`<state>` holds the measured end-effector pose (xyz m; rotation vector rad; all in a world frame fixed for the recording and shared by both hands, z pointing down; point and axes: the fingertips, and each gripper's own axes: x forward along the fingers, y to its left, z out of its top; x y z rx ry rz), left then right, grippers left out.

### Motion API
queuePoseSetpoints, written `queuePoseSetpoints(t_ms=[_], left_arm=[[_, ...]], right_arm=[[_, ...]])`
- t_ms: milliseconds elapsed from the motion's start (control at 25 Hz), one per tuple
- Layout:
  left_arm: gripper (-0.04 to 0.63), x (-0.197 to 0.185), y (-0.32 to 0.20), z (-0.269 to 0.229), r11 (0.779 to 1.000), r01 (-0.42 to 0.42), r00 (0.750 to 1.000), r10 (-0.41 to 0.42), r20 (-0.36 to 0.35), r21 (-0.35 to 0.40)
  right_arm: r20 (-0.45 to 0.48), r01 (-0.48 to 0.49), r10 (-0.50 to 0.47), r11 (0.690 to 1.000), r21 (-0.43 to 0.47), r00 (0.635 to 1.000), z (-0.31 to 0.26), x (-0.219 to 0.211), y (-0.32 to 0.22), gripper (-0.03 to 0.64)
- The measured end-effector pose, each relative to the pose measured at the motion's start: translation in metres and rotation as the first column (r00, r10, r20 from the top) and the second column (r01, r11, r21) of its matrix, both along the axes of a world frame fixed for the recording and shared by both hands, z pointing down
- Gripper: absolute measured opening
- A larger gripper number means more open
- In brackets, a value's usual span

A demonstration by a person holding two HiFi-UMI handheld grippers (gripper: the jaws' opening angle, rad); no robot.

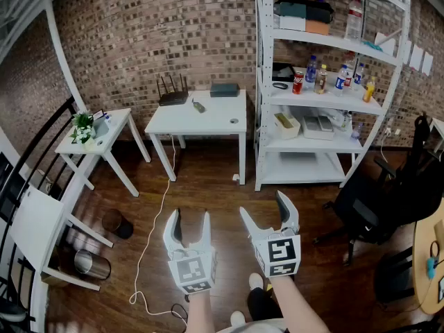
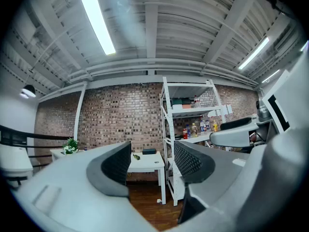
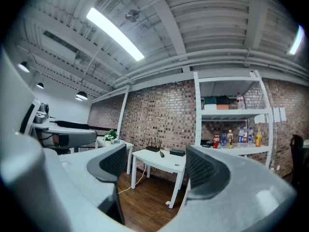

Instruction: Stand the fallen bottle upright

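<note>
A small dark green bottle (image 1: 198, 106) lies on its side on the white table (image 1: 215, 116) by the brick wall. It also shows far off between the jaws in the left gripper view (image 2: 136, 156) and the right gripper view (image 3: 162, 153). My left gripper (image 1: 189, 217) and right gripper (image 1: 262, 205) are held side by side over the wooden floor, well short of the table, pointing level at it. Both are open with nothing between the jaws; the left pair stands narrower than the right.
A router (image 1: 173, 89) and a black box (image 1: 225, 89) sit at the table's back. A white shelf unit (image 1: 326, 103) with upright bottles stands to the right, a side table with a plant (image 1: 83, 127) to the left. A black office chair (image 1: 374, 193), two bins (image 1: 114, 222) and a floor cable (image 1: 149, 241) are nearby.
</note>
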<state>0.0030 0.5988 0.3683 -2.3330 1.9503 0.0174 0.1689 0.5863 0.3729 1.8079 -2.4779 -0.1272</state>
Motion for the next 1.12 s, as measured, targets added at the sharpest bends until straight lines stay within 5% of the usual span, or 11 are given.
queuePoseSetpoints(t_ms=[520, 840, 1120], left_arm=[[0.287, 0.045, -0.187, -0.031, 0.998, 0.067, 0.998, -0.067, 0.004, 0.022], [0.286, 0.008, -0.287, -0.015, 0.992, 0.125, 0.992, -0.125, 0.014, 0.007], [0.287, -0.029, -0.411, 0.003, 0.995, 0.095, 0.995, -0.095, -0.028, -0.017]], right_arm=[[0.075, 0.029, -0.031, 0.999, 0.033, 0.997, -0.023, 0.049, -0.210, 0.370], [0.052, 0.106, -0.106, 0.994, -0.002, 0.993, -0.008, 0.011, -0.315, 0.368], [0.021, 0.111, -0.110, 0.994, -0.024, 0.994, 0.006, -0.031, -0.427, 0.368]])
